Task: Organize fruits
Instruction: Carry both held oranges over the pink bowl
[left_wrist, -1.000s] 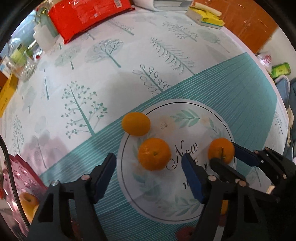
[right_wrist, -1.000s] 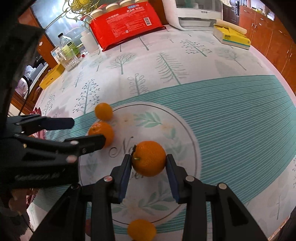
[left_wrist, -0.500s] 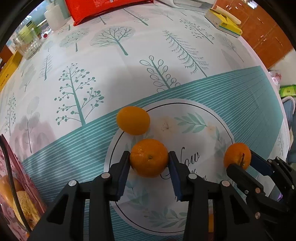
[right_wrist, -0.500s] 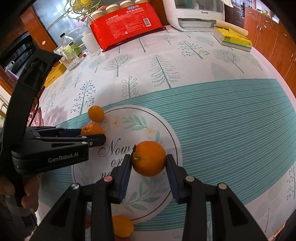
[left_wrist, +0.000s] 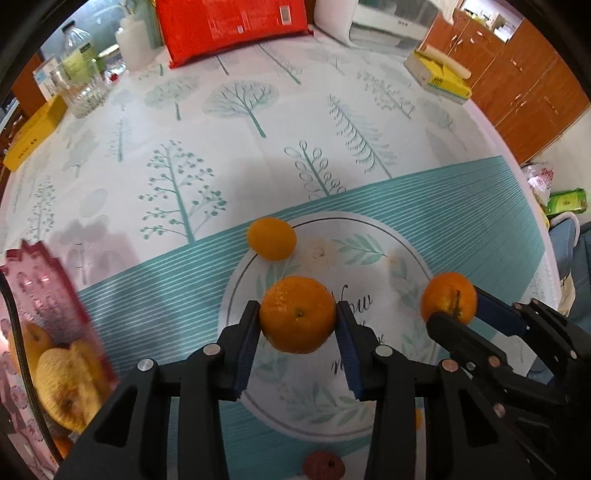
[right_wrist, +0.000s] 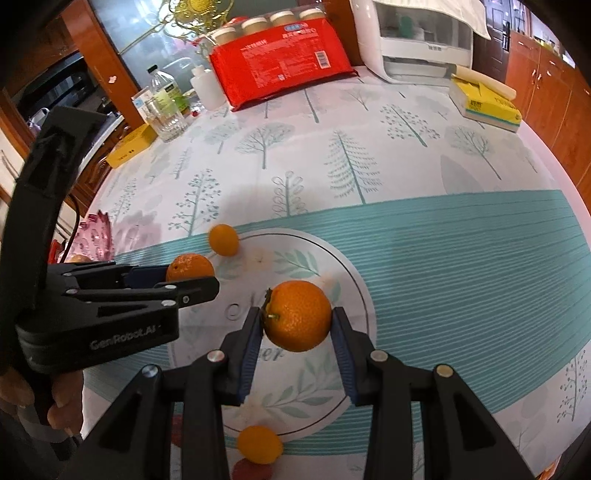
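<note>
Now, starting at your far left, the pink dish sits at the table edge with a few yellowish fruits already in it, and I judge that is where the oranges belong. Your left tool is clenched on an orange, pads pressing its flanks just beside the navel, and the fruit looks lifted clear of the printed circle on the cloth. Beyond it a smaller, paler orange lies loose on the circle's rim. To the right, your right tool is likewise clamped on a second orange, stem stub turned to the left pad, also seemingly off the cloth. Nearest you, another small orange rests at the lower edge of the circle, with a dark red fruit just below it. These oranges should be light, round and prone to rolling; the peel gives a little and bruises if you squeeze hard. Hold across the widest middle, as you do now, with only enough pressure to stop a slip. Set each down low into the dish rather than dropping it, since the piled fruit there could shift.
</note>
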